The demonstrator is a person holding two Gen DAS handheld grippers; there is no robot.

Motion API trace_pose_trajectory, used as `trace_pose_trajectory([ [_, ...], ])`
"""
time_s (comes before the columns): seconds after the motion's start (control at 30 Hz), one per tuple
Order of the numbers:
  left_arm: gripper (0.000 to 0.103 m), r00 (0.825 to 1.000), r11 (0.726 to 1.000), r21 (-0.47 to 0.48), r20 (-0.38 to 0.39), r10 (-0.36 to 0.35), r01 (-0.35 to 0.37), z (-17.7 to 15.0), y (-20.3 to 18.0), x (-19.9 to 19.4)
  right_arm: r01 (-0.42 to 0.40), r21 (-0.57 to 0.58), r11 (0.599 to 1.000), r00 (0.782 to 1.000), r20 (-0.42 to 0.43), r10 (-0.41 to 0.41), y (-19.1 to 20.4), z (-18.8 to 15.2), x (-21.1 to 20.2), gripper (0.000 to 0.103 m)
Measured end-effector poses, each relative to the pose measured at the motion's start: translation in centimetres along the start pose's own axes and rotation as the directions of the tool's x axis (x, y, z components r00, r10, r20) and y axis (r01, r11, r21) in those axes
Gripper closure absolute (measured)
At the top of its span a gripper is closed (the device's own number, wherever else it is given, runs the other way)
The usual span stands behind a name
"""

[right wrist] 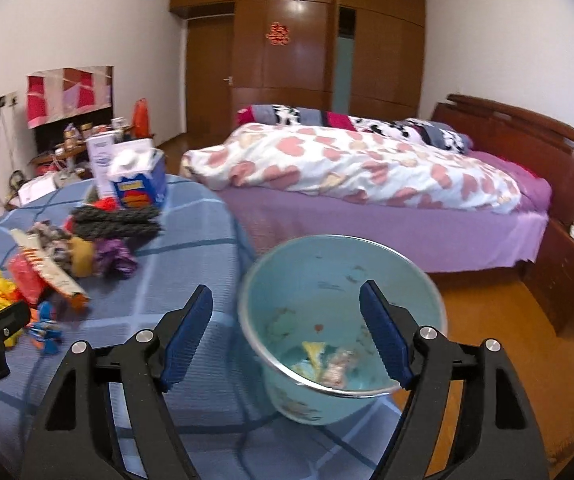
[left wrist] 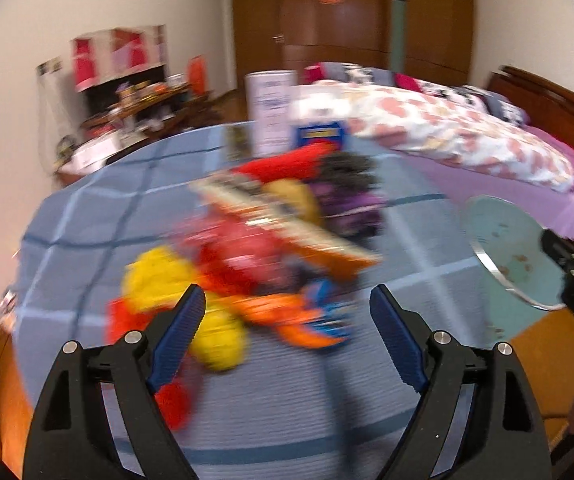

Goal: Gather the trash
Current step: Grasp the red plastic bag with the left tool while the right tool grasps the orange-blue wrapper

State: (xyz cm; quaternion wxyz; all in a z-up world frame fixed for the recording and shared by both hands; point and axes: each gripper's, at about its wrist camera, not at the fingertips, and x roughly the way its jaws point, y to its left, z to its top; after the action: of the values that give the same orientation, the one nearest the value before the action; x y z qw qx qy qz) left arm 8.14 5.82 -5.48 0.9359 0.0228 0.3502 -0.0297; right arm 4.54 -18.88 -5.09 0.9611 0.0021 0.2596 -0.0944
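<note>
A pile of crumpled wrappers [left wrist: 271, 240] in red, yellow, orange and purple lies blurred on the blue checked tablecloth [left wrist: 87, 216]. My left gripper [left wrist: 287, 298] hovers open just in front of the pile, with nothing between its fingers. In the right wrist view the same pile of wrappers [right wrist: 67, 256] sits at the left. A pale blue bin [right wrist: 327, 276] stands beside the table's edge with a few scraps at its bottom. My right gripper [right wrist: 287, 290] is open above the bin's mouth and holds nothing. The left gripper's body shows at the left edge.
A blue tissue box [right wrist: 143, 188] and a white carton [right wrist: 101, 160] stand at the table's far side. A bed [right wrist: 367, 184] with a heart-patterned quilt lies to the right. Beyond are a wooden wardrobe [right wrist: 299, 52] and a cluttered low stand [right wrist: 67, 140]. Orange wood floor [right wrist: 487, 320] surrounds the bin.
</note>
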Motion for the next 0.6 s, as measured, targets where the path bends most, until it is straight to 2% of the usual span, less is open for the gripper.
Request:
trace_pose_trajectory([
  [0.1,0.019,0.996,0.995,-0.044,-0.007,0.086,-0.086,-0.4,3.3,-0.3,-0.074,-0.024,0.997,0.997,-0.022,0.074,2.2,0.4,0.3,0.032],
  [0.3,0.017,0.987,0.979,-0.132,-0.052,0.150,-0.155,-1.6,7.7,-0.2,-0.192,-0.090,0.977,0.981,-0.046,0.189,7.1,0.6,-0.1,0.033],
  [0.43,0.017,0.981,0.974,-0.136,-0.097,0.168,-0.180,-2.5,8.6,0.7,-0.280,-0.121,0.952,0.958,-0.091,0.271,9.9,0.0,0.0,0.033],
  [0.6,0.018,0.983,0.973,-0.192,-0.155,0.101,-0.131,-3.6,9.9,1.9,-0.365,-0.198,0.910,0.929,-0.143,0.342,13.4,-1.1,0.2,0.033],
])
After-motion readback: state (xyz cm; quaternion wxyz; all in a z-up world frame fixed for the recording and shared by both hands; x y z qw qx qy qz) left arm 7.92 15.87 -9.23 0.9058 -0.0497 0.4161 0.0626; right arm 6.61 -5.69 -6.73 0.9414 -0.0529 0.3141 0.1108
